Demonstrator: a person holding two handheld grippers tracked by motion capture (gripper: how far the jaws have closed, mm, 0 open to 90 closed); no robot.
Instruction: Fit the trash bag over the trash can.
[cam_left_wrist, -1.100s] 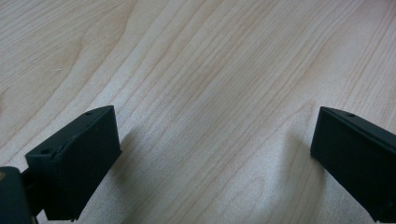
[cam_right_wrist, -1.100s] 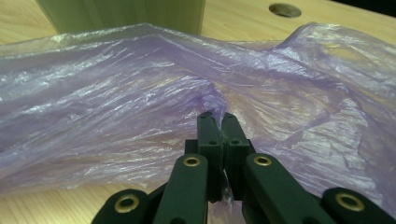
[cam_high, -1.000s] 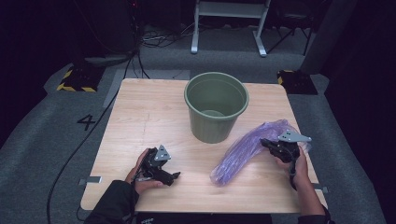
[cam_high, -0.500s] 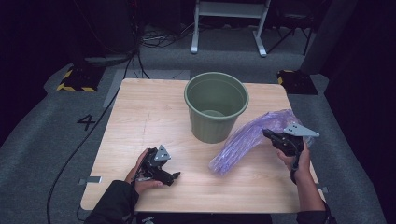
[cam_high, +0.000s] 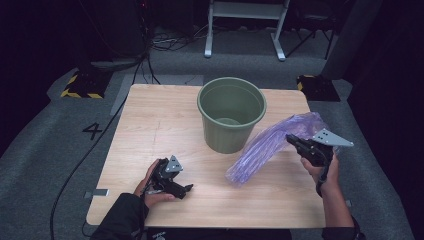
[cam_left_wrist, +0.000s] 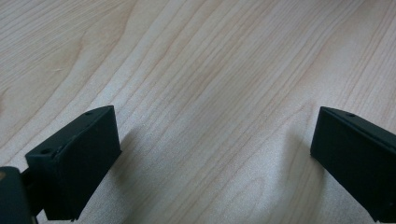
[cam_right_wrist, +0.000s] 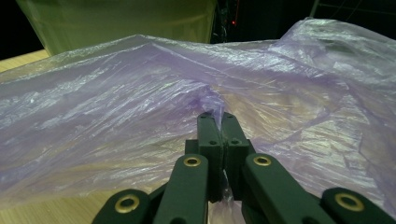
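Listing what sits before you: your right tongs (cam_right_wrist: 216, 122) are pinched fully together on a fold of the purple plastic bag (cam_high: 265, 147), gripped at its upper end. That bag hangs slanted from the tongs, its high end crumpled beside your right hand (cam_high: 320, 167), its low end trailing down to touch the table (cam_high: 150, 125) in front of the bucket.

Item: green bucket (cam_high: 231, 112), upright, near the far middle of the table, mouth open upward, just left of the bag and close to it; in the right gripper view its pale green wall rises directly behind the plastic.

Item: your left tongs (cam_left_wrist: 205, 154), jaws spread wide with bare wood grain between them, gripping nothing; in the high view they rest low on the table at the near left, well apart from the bucket and the bag.

Item: floor surround, grey carpet with a painted number four (cam_high: 93, 131) at the left, black cables (cam_high: 125, 100) running past the table's left edge, two yellow-and-black striped blocks (cam_high: 80, 85) by the far corners, and a white metal stand (cam_high: 245, 20) beyond.
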